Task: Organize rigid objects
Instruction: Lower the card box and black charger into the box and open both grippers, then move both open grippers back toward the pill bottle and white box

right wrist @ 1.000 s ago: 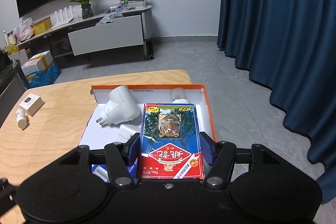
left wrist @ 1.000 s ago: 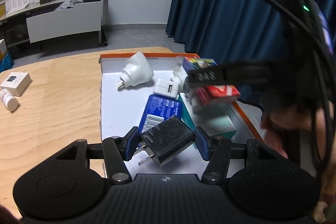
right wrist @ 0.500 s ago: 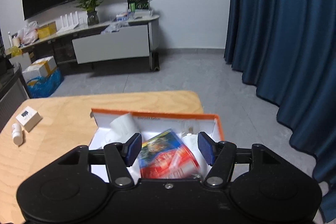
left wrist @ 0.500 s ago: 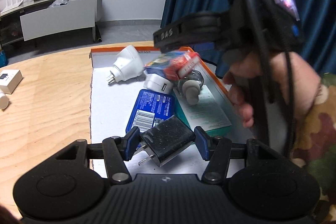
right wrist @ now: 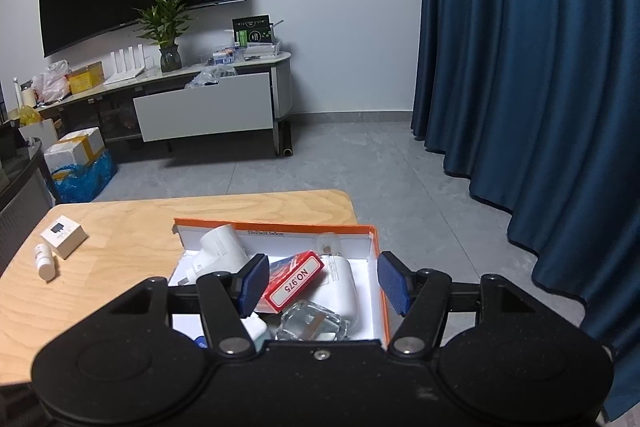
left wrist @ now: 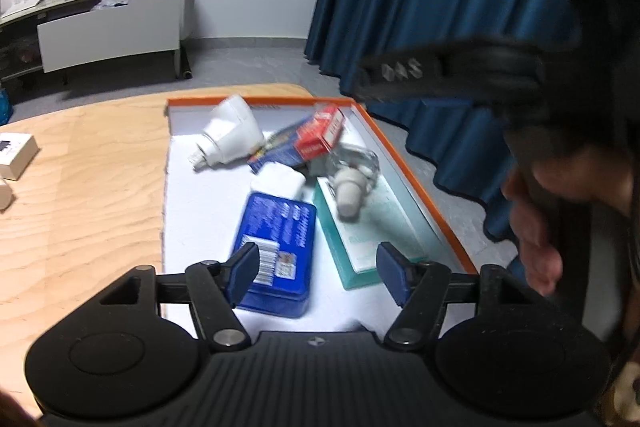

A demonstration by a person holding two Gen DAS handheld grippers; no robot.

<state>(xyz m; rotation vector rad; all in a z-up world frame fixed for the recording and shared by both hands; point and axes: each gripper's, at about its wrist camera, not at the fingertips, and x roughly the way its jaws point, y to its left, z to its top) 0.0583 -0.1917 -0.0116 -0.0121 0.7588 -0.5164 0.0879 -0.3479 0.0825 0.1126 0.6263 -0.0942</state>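
orange-rimmed box (left wrist: 404,163) holds two white plugs (left wrist: 232,131), one red card pack (right wrist: 294,281); both grippers (left wrist: 316,269) (right wrist: 320,283) just opened, jaws apart, empty.

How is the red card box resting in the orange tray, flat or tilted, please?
Tilted. The red card box leans across other items in the orange tray, one end raised, and rests between no pads of the open right gripper.

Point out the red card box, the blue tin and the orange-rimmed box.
red card box (right wrist: 294,281), right wrist view, on its white end label.
blue tin (left wrist: 276,235), left wrist view, on its printed lid.
orange-rimmed box (left wrist: 404,167), left wrist view, on its right rim.
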